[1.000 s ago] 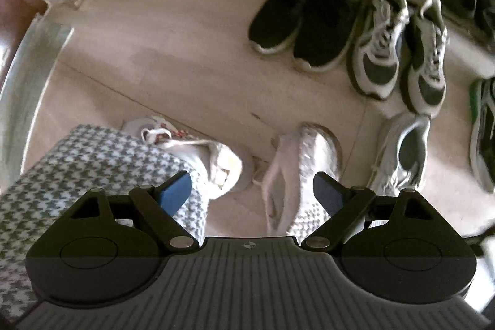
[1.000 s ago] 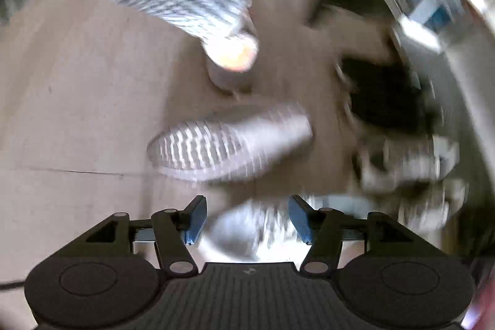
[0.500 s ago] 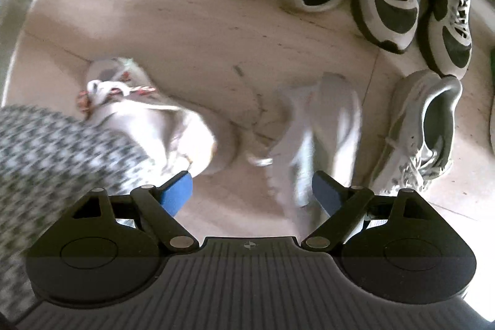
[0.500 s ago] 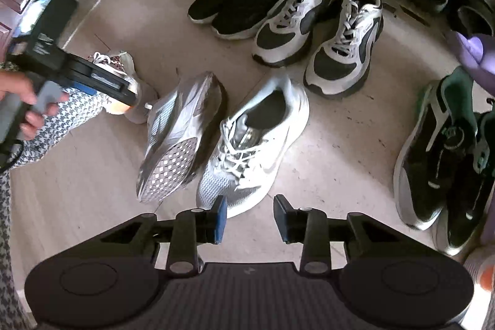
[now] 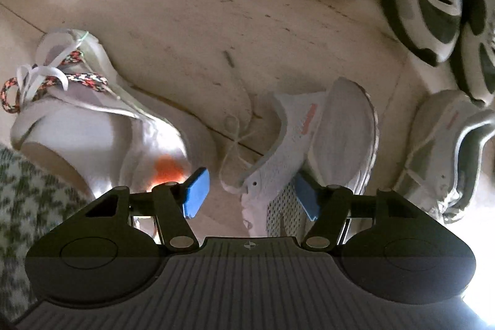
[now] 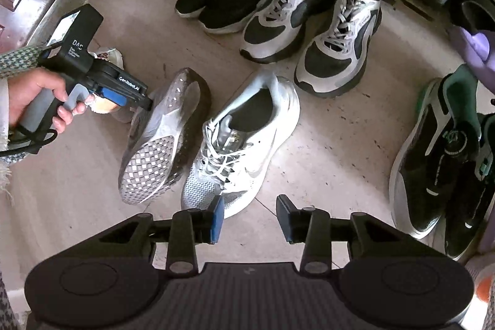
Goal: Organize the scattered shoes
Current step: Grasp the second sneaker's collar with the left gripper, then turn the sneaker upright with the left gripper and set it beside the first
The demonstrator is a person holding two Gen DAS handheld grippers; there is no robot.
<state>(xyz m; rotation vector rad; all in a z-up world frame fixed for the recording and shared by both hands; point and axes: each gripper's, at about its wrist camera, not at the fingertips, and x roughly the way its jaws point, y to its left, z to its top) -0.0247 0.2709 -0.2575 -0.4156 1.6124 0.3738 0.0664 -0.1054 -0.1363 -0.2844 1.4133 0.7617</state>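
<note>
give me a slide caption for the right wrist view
Open left tongs reach a tipped grey sneaker beside its upright mate.

the left gripper (image 5: 249,192) has a black body, ribbed grey across its lower deck, with a round disc moulded on either side of that deck; silver screws sit at the linkage pivots above it, and its fingers (image 5: 195,191) end in blue pads. the right gripper (image 6: 250,218) is built alike, with the same blue pads and a small cross mark at the top of the deck. seen from the right wrist, the left tool shows a grey handle, white "das" and "genrobot.ai" lettering and a black cable below the handle; the hand (image 6: 34,101) wears a houndstooth sleeve (image 6: 18,59)
</note>
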